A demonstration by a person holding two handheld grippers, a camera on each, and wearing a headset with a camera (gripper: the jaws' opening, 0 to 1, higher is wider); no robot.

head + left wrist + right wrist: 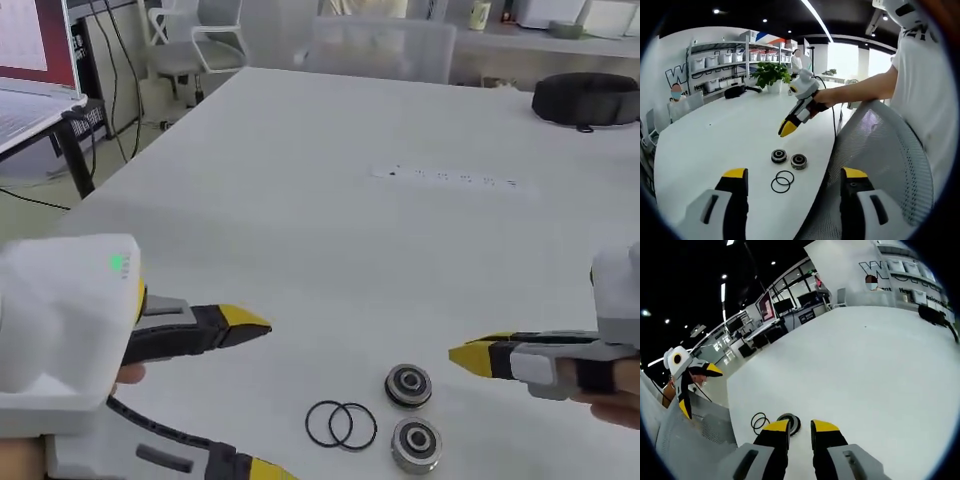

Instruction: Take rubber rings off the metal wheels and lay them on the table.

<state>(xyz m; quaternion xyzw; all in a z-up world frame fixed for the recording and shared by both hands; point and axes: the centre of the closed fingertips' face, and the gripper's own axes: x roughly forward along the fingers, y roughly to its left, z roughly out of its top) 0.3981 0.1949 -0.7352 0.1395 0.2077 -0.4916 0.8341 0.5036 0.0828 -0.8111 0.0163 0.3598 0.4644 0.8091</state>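
Fingers (735,175) of the left gripper (795,174) stand wide apart with nothing between them, hovering over the near edge of the white table (350,220). Ahead of them, close to that edge, two black rubber rings (341,425) lie flat on the table, overlapping each other. Just to the right of the rings sit two metal wheels (409,385), side by side and near one another, the nearer one (416,444) closest to the edge. I cannot tell whether either wheel carries a ring. The right gripper (801,426) hangs above the table just right of the wheels, its yellow tips drawn together to a slim gap and empty. Farther out, a row of sockets (450,178) is set into the table top, and a round black object (585,98) rests near the far right corner.
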